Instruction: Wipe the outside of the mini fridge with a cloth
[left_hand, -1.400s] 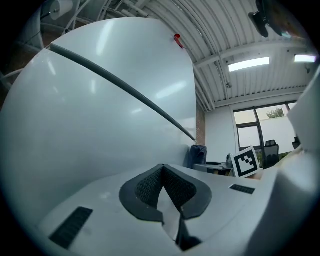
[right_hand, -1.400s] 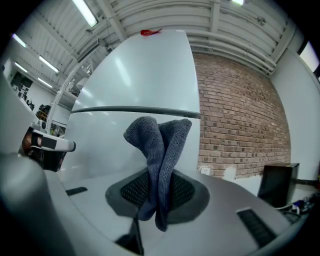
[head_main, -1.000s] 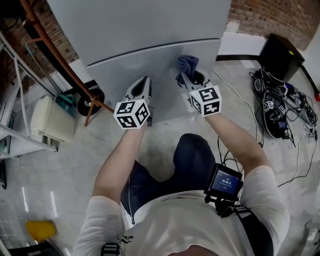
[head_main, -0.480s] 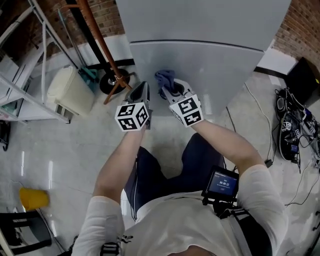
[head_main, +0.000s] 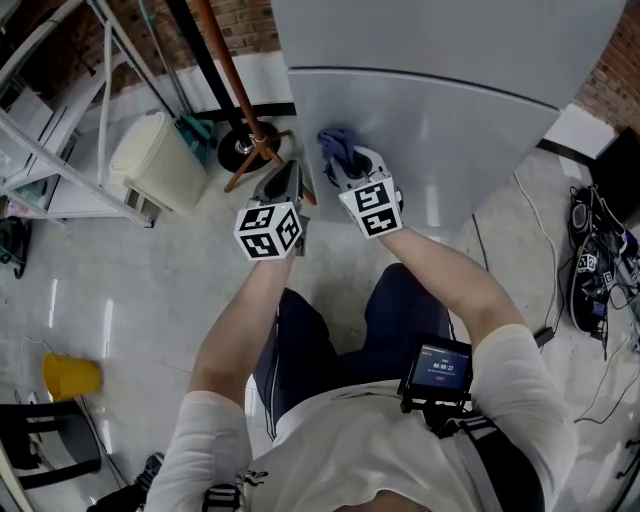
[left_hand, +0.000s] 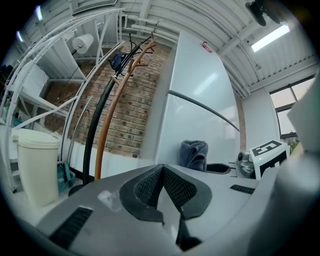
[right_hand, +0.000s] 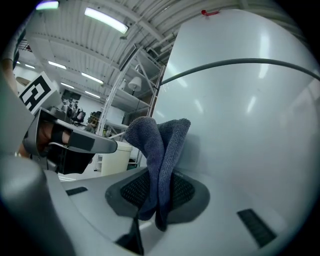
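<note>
At the left side of the mini fridge (head_main: 450, 130) front, the blue cloth (head_main: 335, 143) is pinched in the right tool (head_main: 352, 172), at or just off the panel. Wiping looks mid-step. The left tool (head_main: 285, 180) is pressed together, empty. Next up, probably: cloth kept flat and swept across.

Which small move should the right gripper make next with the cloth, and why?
Probably slide the right gripper rightward across the fridge door. Its jaws are shut on the blue cloth, which sits by the door's left edge just below the seam, so most of the panel lies to the right.
</note>
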